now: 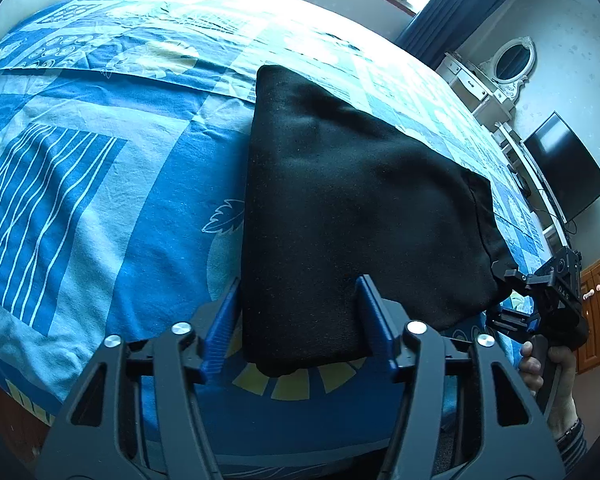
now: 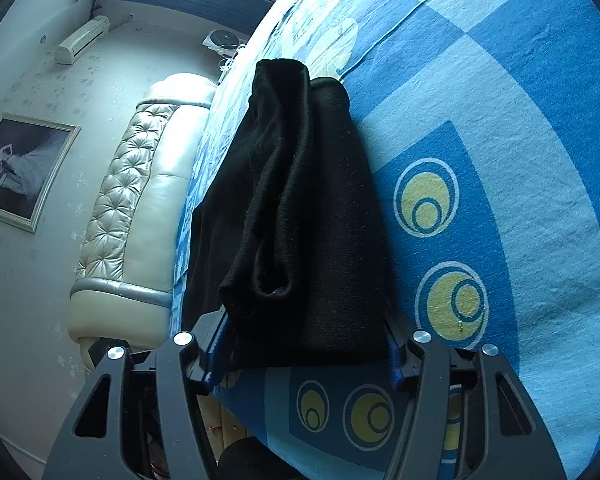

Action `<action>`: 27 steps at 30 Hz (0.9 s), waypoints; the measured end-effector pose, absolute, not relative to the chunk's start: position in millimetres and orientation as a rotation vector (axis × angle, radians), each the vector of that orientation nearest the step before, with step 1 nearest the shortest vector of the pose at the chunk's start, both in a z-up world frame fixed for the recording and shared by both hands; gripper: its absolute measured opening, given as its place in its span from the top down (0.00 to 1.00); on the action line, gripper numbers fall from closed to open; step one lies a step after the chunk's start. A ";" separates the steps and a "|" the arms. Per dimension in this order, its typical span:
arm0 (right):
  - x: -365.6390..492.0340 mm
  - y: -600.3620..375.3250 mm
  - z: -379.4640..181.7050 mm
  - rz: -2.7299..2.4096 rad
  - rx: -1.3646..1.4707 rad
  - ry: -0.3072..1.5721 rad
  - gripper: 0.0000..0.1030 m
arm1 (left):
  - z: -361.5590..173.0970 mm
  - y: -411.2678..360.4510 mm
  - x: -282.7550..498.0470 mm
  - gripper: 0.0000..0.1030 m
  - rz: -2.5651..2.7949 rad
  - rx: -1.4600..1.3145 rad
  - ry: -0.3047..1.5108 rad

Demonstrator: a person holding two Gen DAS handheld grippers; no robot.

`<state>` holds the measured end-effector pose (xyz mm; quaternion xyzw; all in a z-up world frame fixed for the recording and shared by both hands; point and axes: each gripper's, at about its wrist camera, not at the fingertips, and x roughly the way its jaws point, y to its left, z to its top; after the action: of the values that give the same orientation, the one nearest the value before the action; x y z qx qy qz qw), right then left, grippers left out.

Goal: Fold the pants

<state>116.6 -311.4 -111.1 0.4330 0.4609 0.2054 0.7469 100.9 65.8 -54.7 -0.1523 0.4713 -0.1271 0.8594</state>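
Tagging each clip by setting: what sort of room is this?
Most likely a home bedroom: a bed with a patterned blue sheet, its padded headboard, and a dressing table with an oval mirror.

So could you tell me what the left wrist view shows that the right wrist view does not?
Only the left wrist view shows the right tongs from outside, the hand holding them, a TV and a mirror. Only the right wrist view shows the headboard, a framed picture and an air conditioner. Both show the folded black pants lying on the blue bedsheet, with each view's own tongs open around the pants' near edge.
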 end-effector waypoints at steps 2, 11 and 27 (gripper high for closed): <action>116.4 -306.7 -107.3 0.452 0.924 1.007 0.29 | -54.1 66.4 98.0 0.25 -0.254 -0.315 0.975; 110.3 -297.4 -101.9 0.440 0.867 0.995 0.21 | -69.9 65.6 99.2 0.11 -0.250 -0.356 1.025; 115.6 -299.6 -107.0 0.438 0.911 0.995 0.16 | -76.5 57.7 111.0 0.02 -0.254 -0.308 1.047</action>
<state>115.6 -299.5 -107.0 0.4182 0.4566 0.2012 0.7590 111.0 57.7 -76.5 -0.1459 0.4965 -0.1203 0.8472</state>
